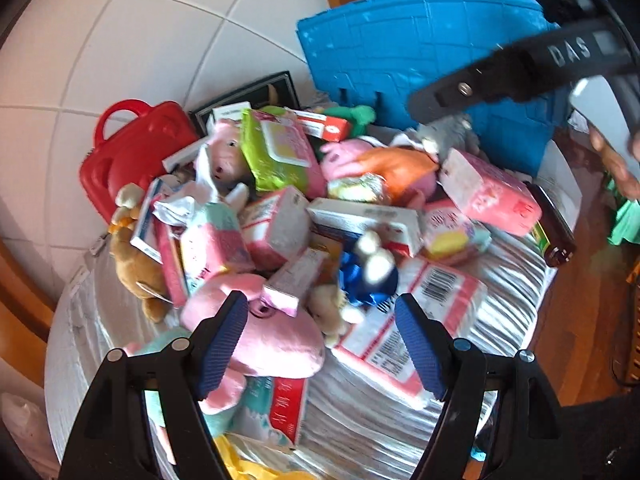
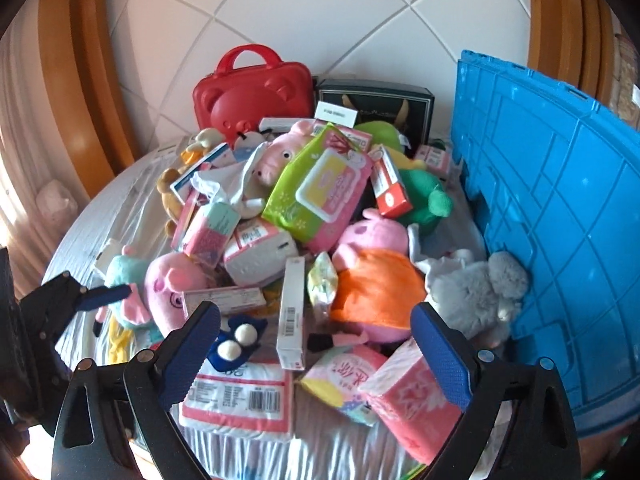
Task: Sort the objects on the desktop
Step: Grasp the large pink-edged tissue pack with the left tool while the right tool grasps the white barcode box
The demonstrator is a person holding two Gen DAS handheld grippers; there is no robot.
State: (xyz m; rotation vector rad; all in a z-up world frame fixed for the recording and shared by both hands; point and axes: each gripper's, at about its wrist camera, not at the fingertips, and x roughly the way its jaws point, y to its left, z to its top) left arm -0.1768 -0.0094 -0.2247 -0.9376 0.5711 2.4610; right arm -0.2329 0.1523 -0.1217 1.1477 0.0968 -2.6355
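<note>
Ahead of both my grippers lies a table (image 2: 120,208) under a pale striped cloth, heaped with things to sort. The biggest piece is the blue crate (image 2: 560,220), standing to the right of my right gripper (image 2: 316,350), its ribbed wall touching the heap. Beyond the pile, against the tiled wall, sit a red bear-faced case (image 2: 252,100) and a dark box (image 2: 376,100) beside it.

In the heap itself, the green wipes pack (image 2: 320,188) lies on top, far ahead of my jaws. Nearer, a pig plush in an orange dress (image 2: 376,280) lies just beyond my right finger, with a grey plush (image 2: 476,292) pressed against the crate. A white carton (image 2: 292,312) stands on end between my right gripper's fingers, farther out.

My left gripper (image 1: 322,340) is spread fairly wide and empty; a pink plush (image 1: 260,332) lies at its left finger, not pinched. My right gripper gapes at its widest and carries nothing.

I judge the step is choosing a first item. Best is probably to take something loose on top or at the near edge, such as the tissue pack (image 2: 236,396) below my right jaws, centre it between the pads, and avoid dragging neighbours off the table.
</note>
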